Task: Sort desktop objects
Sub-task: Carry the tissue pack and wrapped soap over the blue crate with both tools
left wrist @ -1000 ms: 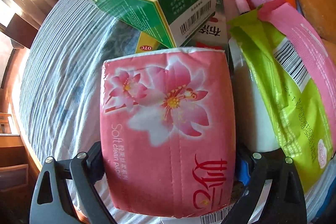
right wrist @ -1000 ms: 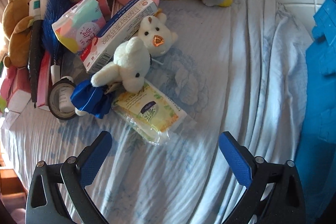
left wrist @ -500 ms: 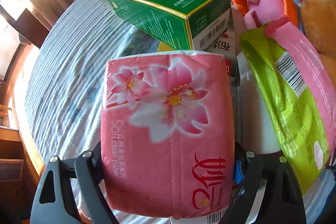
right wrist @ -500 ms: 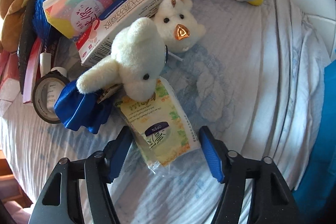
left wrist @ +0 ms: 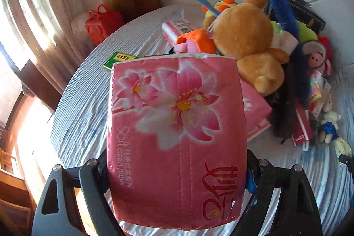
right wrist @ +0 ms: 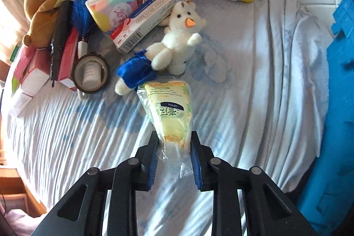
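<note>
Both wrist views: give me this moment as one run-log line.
left gripper: shut on pink tissue pack | right gripper: shut on yellow wipes pack | white bear, brown bear: on the cloth

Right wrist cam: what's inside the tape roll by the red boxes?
A small white bottle lies inside the tape roll, its printed label facing the camera. The label text is too small to read, and the roll hides whatever is under the bottle.

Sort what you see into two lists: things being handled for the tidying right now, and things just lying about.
In hand:
- pink flowered tissue pack, left gripper
- yellow wet-wipe packet, right gripper

Lying about:
- brown plush bear
- white plush bear
- red toy case
</note>
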